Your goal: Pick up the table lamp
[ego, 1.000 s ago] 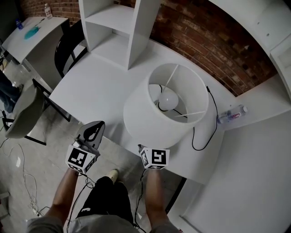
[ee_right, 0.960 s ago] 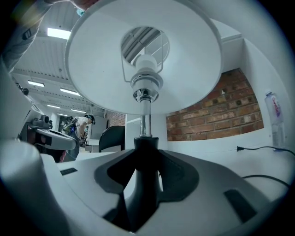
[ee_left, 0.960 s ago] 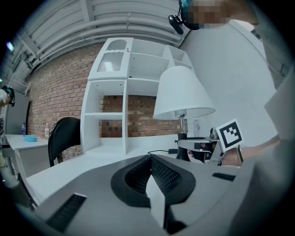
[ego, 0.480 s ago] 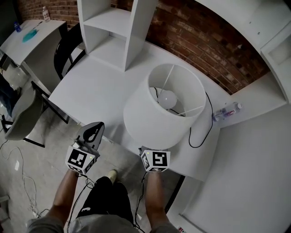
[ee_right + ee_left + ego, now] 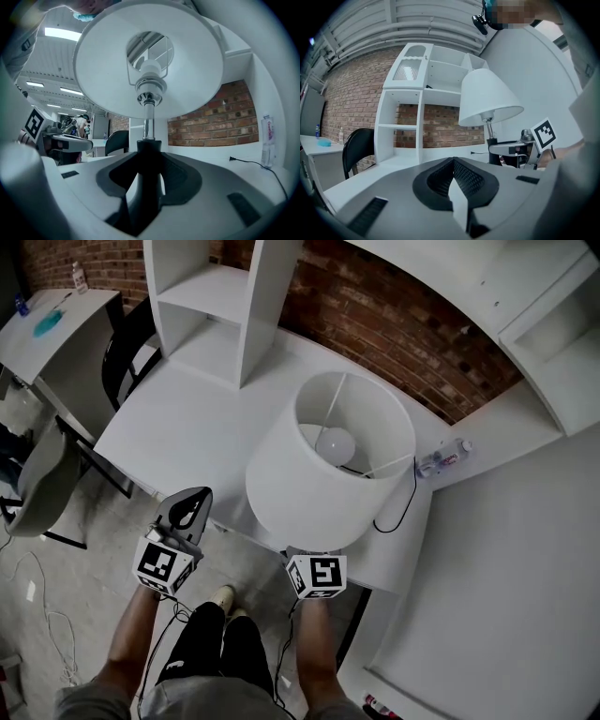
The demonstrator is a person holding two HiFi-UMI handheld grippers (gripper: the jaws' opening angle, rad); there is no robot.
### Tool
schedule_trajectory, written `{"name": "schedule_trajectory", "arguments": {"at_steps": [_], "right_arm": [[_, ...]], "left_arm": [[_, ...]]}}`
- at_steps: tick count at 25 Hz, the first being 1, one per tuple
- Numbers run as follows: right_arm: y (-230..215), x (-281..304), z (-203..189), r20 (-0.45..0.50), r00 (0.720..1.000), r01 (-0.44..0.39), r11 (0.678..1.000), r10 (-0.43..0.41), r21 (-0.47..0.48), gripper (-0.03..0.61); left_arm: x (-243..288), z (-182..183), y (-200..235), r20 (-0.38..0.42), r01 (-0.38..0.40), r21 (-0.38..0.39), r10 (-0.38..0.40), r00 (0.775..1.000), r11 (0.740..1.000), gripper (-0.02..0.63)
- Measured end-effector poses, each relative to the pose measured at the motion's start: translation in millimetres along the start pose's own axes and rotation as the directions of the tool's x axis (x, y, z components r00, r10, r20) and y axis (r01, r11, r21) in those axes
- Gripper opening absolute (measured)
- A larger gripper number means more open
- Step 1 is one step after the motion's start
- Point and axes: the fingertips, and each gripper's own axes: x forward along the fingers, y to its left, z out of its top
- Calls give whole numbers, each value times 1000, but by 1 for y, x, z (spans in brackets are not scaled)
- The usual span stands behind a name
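The table lamp [image 5: 319, 474] has a wide white shade, a bulb [image 5: 333, 442] and a black lower stem [image 5: 147, 159]. My right gripper [image 5: 314, 563] reaches under the shade at the table's near edge. In the right gripper view its jaws are shut on the black stem, with the shade [image 5: 150, 61] overhead. My left gripper [image 5: 190, 502] hangs off the table's front edge, left of the lamp, shut with nothing in it. The left gripper view shows the lamp [image 5: 487, 98] to the right, held by the right gripper [image 5: 515, 149].
The lamp's black cord [image 5: 398, 512] trails over the white table [image 5: 187, 427] toward the right. A water bottle [image 5: 442, 460] lies by the brick wall. A white shelf unit [image 5: 216, 306] stands at the back, with a black chair [image 5: 127, 357] and a grey chair [image 5: 42, 474] on the left.
The lamp has come up and toward me with the right gripper, and its cord has drawn in. The left gripper has risen a little, still shut.
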Motion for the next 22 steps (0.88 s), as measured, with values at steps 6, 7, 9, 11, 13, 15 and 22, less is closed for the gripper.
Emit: {"name": "schedule_trajectory", "arguments": {"at_steps": [6, 7, 9, 11, 13, 15, 22], "right_arm": [[2, -23, 27, -8, 1000, 14, 1000, -14, -1, 160], [3, -26, 33, -4, 1000, 16, 1000, -16, 1, 160], [3, -31, 46, 6, 1000, 19, 1000, -19, 6, 158], [1, -34, 59, 15, 1000, 22, 1000, -22, 11, 156], [0, -36, 70, 20, 999, 26, 1000, -26, 13, 155], [-1, -37, 80, 26, 999, 29, 999, -30, 12, 155], [-3, -43, 116, 51, 998, 34, 999, -34, 6, 154]], "left_arm": [[-2, 26, -13, 10, 17, 2, -17, 1000, 1000, 3], [-3, 32, -15, 12, 22, 2, -22, 1000, 1000, 3], [-4, 45, -20, 13, 33, 0, -33, 999, 999, 3], [-4, 59, -23, 22, 39, 3, -39, 999, 999, 3], [-4, 73, -25, 37, 40, 9, -41, 998, 999, 3], [-4, 81, -23, 31, 37, 10, -38, 999, 999, 3], [-7, 108, -25, 25, 30, 15, -30, 999, 999, 3]]}}
